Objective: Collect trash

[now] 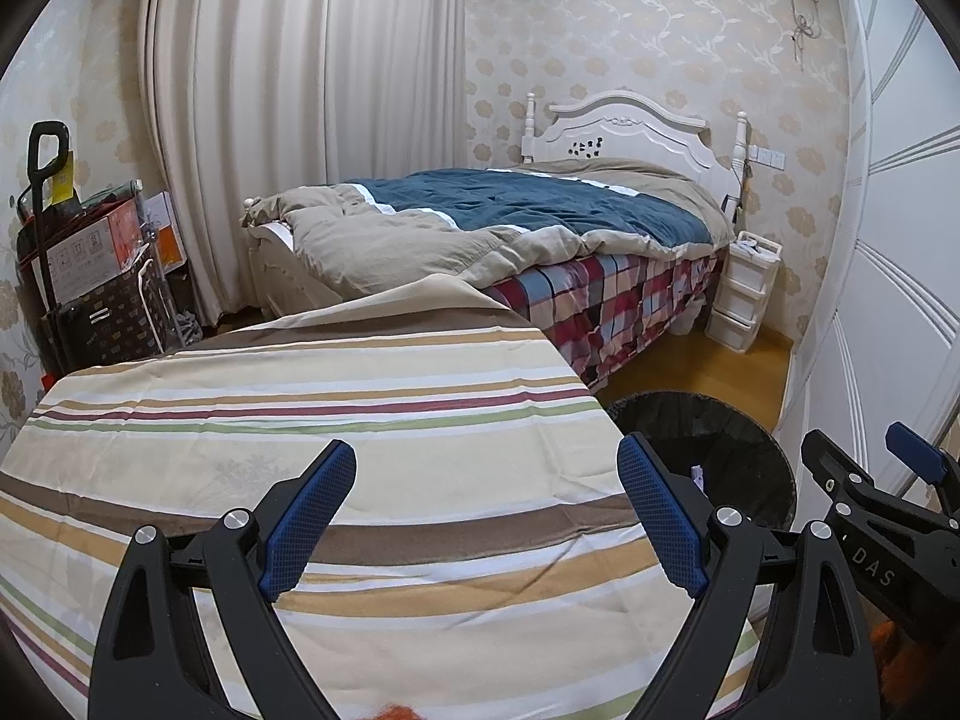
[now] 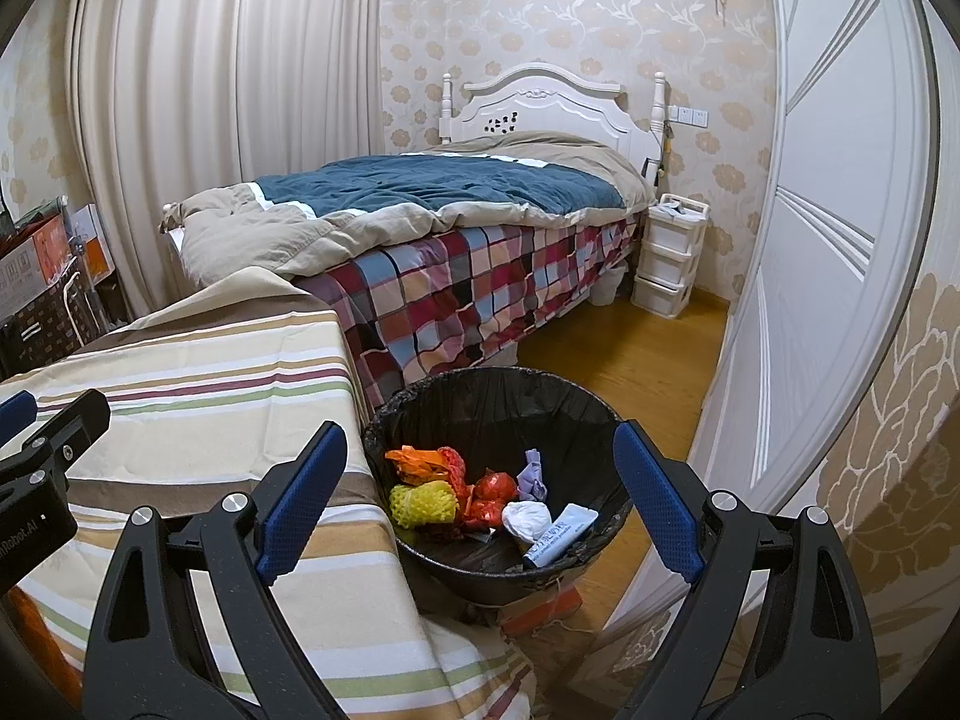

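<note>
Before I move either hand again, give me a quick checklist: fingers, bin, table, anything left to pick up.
1. Left gripper fingers wide apart, nothing between them: ok.
2. Right gripper fingers wide apart, nothing between them: ok.
3. Bin upright beside the table, black liner in place: ok.
4. Trash inside the bin, including yellow foam net, white wad and tube: ok.
5. Striped tablecloth shows no trash on the visible part: ok.
6. Orange scrap at the bottom edge of the left view; what it is: cannot tell.
</note>
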{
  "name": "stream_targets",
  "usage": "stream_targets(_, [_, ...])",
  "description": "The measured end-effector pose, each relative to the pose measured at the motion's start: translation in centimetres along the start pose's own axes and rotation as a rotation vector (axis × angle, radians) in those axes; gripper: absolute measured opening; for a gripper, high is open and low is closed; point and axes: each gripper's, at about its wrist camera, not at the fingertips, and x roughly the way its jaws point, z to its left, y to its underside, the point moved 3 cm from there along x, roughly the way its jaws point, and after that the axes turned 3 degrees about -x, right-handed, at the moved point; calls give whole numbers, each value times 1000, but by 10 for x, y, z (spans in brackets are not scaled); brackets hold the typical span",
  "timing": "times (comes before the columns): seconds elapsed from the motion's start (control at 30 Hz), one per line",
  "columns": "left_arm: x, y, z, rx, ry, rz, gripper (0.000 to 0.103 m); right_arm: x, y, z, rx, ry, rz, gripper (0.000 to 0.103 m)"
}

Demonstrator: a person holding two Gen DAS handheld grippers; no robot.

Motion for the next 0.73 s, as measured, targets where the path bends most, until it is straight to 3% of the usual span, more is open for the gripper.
stream_targets(0.73, [6,2,8,-4,-23,24,88,1,3,4,-26,-8,16,88])
